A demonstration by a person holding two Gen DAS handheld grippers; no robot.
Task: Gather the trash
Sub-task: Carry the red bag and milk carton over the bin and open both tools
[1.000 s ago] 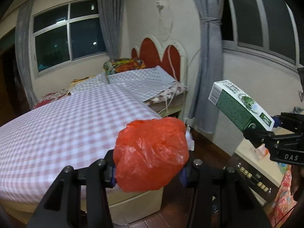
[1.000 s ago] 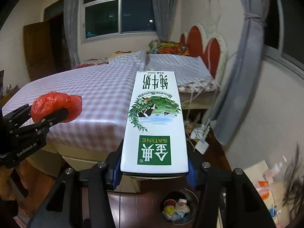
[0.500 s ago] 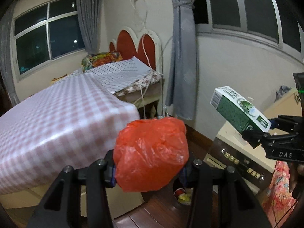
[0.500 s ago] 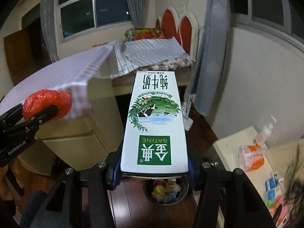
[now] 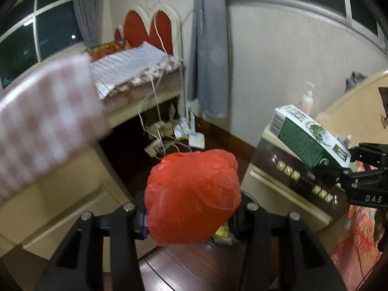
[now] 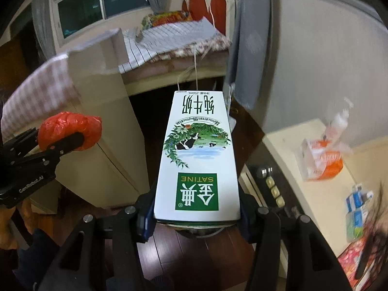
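My left gripper (image 5: 191, 218) is shut on a crumpled red plastic bag (image 5: 191, 196), which fills the space between its fingers. The right wrist view shows the same red bag (image 6: 70, 133) and left gripper (image 6: 60, 145) at the left. My right gripper (image 6: 196, 218) is shut on the bottom end of a white and green milk carton (image 6: 197, 155), which points away from the camera. From the left wrist view, the carton (image 5: 310, 140) and right gripper (image 5: 339, 167) are at the right. A round trash bin (image 6: 208, 233) on the dark wooden floor peeks out just under both held things, mostly hidden.
The bed with its pink checked sheet (image 5: 43, 126) and cream frame stands at the left. A cream bedside cabinet with buttons (image 5: 291, 177) stands at the right, with a tissue pack (image 6: 320, 160) on top. Cables and a power strip (image 5: 169, 140) lie on the floor by the grey curtain (image 5: 208, 48).
Both grippers have sunk and tipped down between bed and cabinet. The bed has slid up and left in view, and the floor and bin have come in underneath. Both grips are unchanged.
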